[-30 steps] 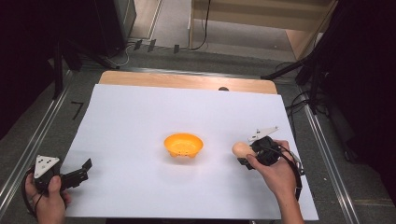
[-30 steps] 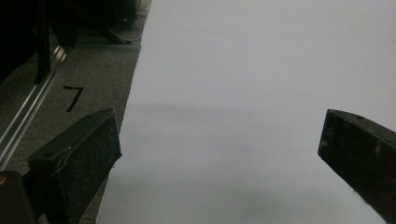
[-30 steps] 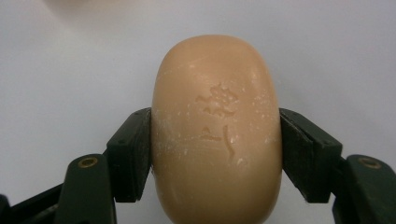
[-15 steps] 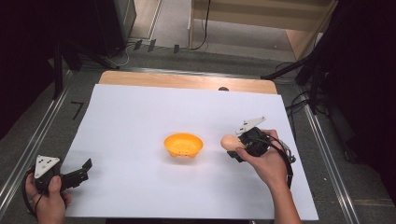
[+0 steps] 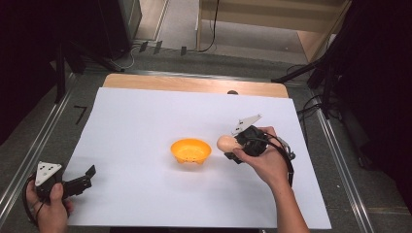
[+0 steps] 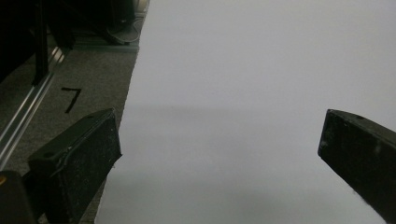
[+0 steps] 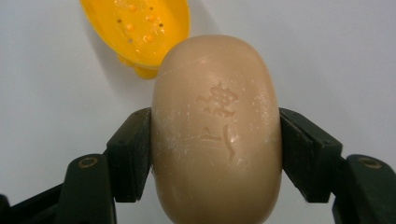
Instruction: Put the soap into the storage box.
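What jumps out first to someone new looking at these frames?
Probably the tan oval soap bar, clamped between the jaws of the right gripper and held just right of the orange dish at the middle of the white sheet. In the right gripper view a stamped flower shows on the soap, with the dish's small holes beyond it. The left gripper sits open at the sheet's near left corner.

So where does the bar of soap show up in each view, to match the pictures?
High view: the soap sits right of centre, clamped in the right gripper, just right of the orange dish.
Left gripper view: not in it.
Right gripper view: the soap is at centre, between the jaws.
Shared landmark: the orange dish, top left in the right gripper view.
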The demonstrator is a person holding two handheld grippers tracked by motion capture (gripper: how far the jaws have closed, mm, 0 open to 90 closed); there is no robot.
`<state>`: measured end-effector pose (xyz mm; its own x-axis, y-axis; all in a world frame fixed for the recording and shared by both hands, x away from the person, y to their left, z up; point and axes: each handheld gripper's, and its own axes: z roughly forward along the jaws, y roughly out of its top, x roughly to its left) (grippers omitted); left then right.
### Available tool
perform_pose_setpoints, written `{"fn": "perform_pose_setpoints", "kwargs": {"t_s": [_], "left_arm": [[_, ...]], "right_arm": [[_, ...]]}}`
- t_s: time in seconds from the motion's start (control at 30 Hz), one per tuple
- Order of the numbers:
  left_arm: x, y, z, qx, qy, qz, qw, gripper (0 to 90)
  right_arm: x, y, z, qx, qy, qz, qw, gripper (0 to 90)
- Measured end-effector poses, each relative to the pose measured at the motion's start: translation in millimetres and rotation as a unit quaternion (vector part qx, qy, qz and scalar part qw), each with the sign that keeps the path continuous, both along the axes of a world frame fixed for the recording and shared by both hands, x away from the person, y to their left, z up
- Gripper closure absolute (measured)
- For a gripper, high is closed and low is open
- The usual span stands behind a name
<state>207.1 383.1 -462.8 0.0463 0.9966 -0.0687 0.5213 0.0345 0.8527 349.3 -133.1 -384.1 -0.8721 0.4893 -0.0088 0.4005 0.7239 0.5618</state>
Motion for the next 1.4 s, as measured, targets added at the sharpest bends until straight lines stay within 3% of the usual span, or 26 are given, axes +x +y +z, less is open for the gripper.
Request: {"fn": "perform_pose_setpoints", "kwargs": {"t_s": [0.33, 0.83, 1.2, 1.4], "left_arm": [[-0.5, -0.6, 0.2, 0.005, 0.001, -0.001, 1.0, 0.0], [0.0, -1.1, 0.1, 0.006, 0.001, -0.002, 1.0, 0.0], [0.3, -1.4, 0.0, 0.007, 0.001, -0.004, 1.0, 0.0], [0.5, -1.6, 0.0, 0.006, 0.003, -0.004, 1.0, 0.0]], "right_arm": [[9.4, 25.2, 7.5, -0.006, 0.001, 0.042, 0.9991, 33.5], [16.3, 61.1, 3.0, -0.011, 0.001, 0.08, 0.9968, 33.5], [20.4, 84.9, 1.0, -0.016, -0.005, 0.121, 0.9925, 33.5], [20.3, 95.8, -2.2, -0.025, -0.004, 0.152, 0.9881, 33.4]]}}
